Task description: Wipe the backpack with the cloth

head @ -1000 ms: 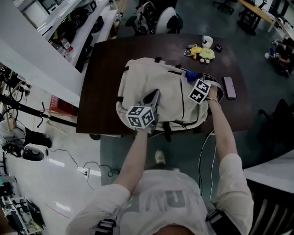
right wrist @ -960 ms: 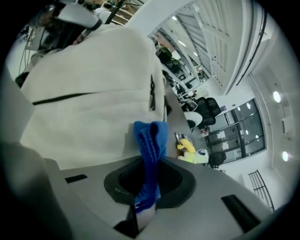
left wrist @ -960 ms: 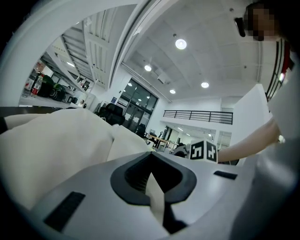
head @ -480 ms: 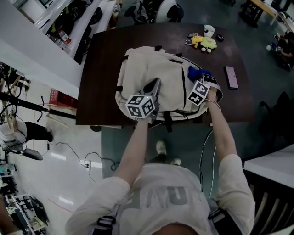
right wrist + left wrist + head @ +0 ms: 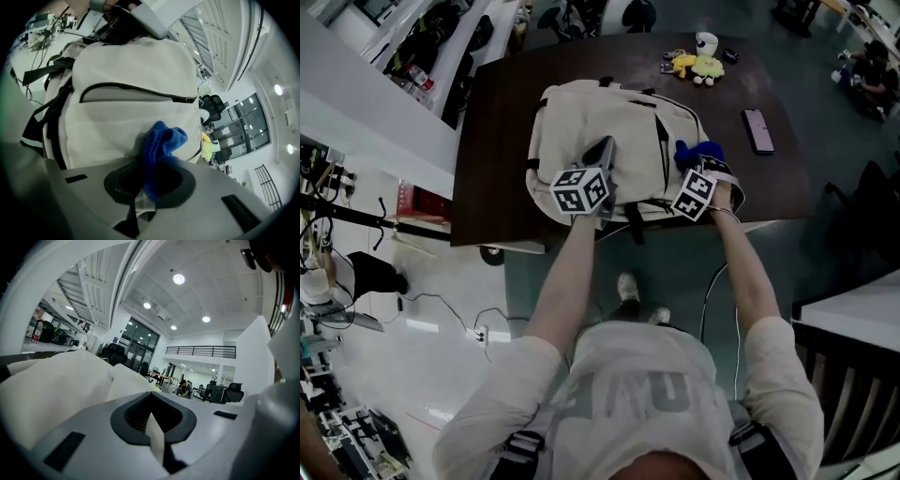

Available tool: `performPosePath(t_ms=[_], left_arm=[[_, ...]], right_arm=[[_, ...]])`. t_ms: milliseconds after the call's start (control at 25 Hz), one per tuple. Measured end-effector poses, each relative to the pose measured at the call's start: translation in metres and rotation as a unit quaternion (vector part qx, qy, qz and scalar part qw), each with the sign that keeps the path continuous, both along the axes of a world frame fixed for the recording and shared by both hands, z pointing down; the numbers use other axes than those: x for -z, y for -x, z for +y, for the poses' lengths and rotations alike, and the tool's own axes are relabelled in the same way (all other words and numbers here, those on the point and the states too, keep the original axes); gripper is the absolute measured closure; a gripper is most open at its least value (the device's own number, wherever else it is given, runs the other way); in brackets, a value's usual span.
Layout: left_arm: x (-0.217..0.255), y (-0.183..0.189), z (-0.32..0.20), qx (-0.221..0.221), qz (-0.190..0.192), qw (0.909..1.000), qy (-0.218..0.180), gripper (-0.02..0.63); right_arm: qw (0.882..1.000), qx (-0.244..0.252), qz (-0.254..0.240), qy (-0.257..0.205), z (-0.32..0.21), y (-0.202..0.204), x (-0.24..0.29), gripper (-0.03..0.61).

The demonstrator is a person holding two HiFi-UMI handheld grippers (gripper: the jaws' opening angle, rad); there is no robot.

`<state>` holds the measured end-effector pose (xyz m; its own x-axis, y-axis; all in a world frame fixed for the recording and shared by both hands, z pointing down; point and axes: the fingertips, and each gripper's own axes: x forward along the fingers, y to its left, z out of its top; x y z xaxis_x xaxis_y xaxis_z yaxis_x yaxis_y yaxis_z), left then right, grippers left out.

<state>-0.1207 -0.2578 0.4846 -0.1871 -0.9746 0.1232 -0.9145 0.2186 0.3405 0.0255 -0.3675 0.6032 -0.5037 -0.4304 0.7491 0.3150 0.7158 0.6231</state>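
A cream backpack lies flat on the dark table; it fills the right gripper view. My right gripper is shut on a blue cloth, pressed against the backpack's right side. In its own view the cloth bunches up out of the right gripper against the pale fabric below a black zip. My left gripper rests on the backpack's near middle, jaws together. Its own view points upward, with the left gripper closed and the backpack as folds at left.
A dark phone lies on the table right of the backpack. Yellow plush toys and a white cup sit at the far edge. The table's near edge runs just below the backpack. Black straps hang over that edge.
My right gripper has drawn the blue cloth along the backpack's right side toward me. The left gripper has stayed in place on the backpack.
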Motion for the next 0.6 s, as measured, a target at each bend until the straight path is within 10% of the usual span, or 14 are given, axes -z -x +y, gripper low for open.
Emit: performPosePath(t_ms=[600], left_arm=[[-0.027, -0.049, 0.024, -0.017, -0.045, 0.9958, 0.077, 0.611]], right_arm=[[1.000, -0.002, -0.015, 0.013, 0.054, -0.038, 0.004, 0.537]])
